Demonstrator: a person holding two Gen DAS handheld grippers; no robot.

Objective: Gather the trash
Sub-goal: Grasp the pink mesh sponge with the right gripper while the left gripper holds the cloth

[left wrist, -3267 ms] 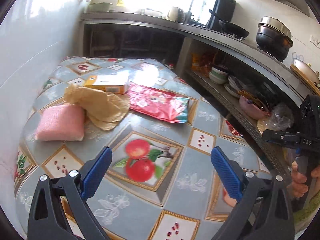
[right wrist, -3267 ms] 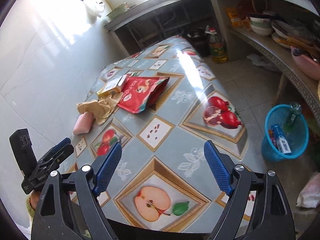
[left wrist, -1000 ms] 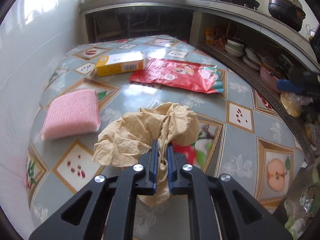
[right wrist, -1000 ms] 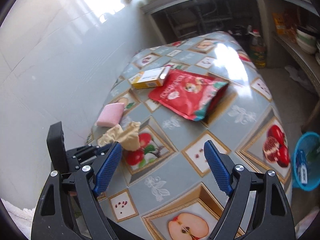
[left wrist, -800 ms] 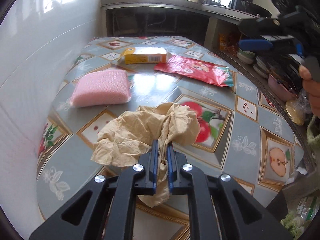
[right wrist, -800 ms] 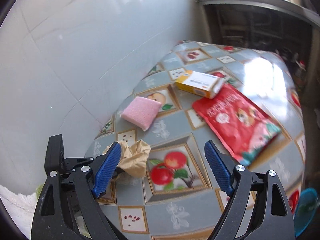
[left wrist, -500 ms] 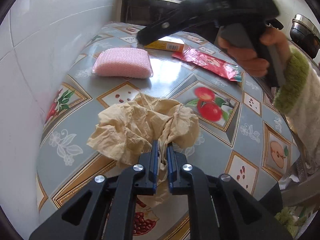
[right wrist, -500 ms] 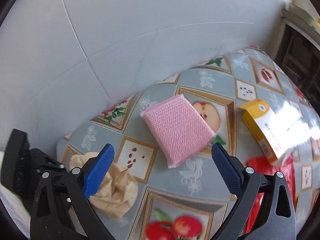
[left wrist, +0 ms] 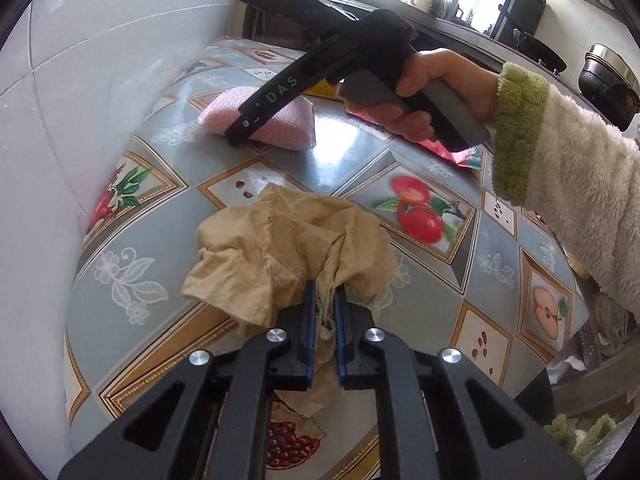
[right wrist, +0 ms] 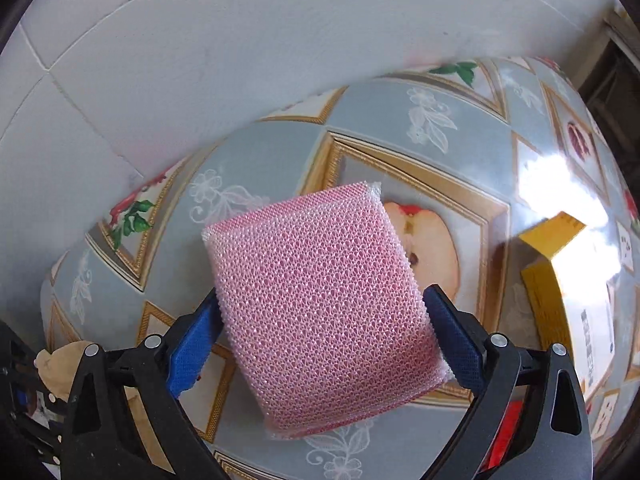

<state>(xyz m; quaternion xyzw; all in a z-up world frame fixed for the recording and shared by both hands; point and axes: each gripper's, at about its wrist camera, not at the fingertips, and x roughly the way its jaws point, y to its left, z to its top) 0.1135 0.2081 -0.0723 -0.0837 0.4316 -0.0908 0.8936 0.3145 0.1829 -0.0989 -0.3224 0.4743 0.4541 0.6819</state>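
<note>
Since the earlier frame, right gripper (right wrist: 322, 334) has swung over to straddle the sponge (right wrist: 320, 304) on the table (left wrist: 352, 152); jaws wide, closing. Left gripper (left wrist: 324, 332) clamps the cloth (left wrist: 288, 252). Next: close squarely, lift.

In the left wrist view, the right gripper's arm crosses the sponge (left wrist: 264, 128), hiding its upper middle. The hand (left wrist: 432, 88) and handle cover most of the red bag (left wrist: 452, 152) at centre right; only scraps show. The sleeve (left wrist: 560, 184) runs off the right edge. In the right wrist view, the yellow box (right wrist: 560, 280) at right is washed out by glare, its print too small to read. The cloth (right wrist: 56, 364) peeks out at lower left, mostly hidden behind the gripper frame.
</note>
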